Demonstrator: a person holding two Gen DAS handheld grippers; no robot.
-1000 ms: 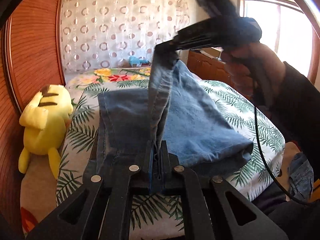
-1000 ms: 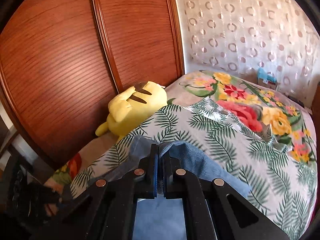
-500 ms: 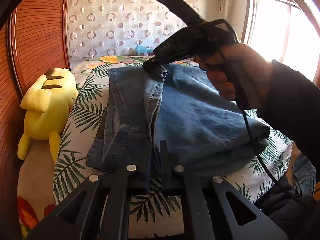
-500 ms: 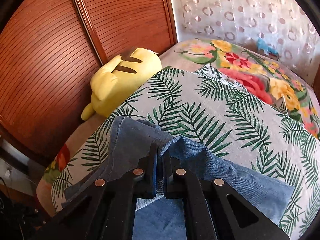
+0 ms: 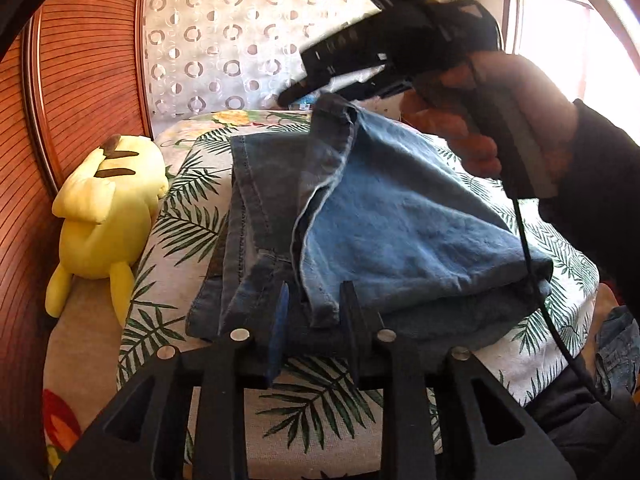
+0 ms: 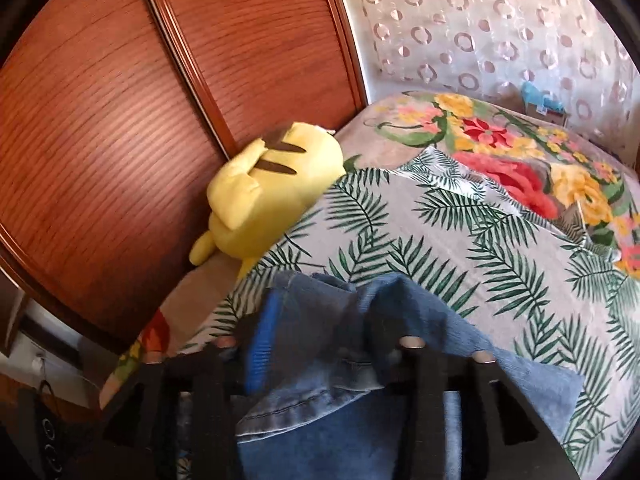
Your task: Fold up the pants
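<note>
The blue denim pants (image 5: 400, 224) lie folded over on the leaf-print bed cover (image 5: 192, 208). My left gripper (image 5: 314, 304) is open, its fingers on either side of the near hem, which rests on the bed. In the left wrist view my right gripper (image 5: 296, 94) hovers just above the raised far edge of the fold. In the right wrist view the right gripper (image 6: 316, 328) is open, with loose denim (image 6: 320, 364) bunched between and below its spread fingers.
A yellow plush toy (image 5: 104, 212) lies at the bed's left edge against a wooden wardrobe (image 6: 120, 120). A floral blanket (image 6: 520, 160) covers the far bed. A patterned curtain (image 5: 224, 40) hangs behind. More denim (image 5: 616, 344) lies low on the right.
Both grippers have opened and let go of the pants. The lifted fold has dropped onto the lower layer. The right gripper has risen slightly off the far edge.
</note>
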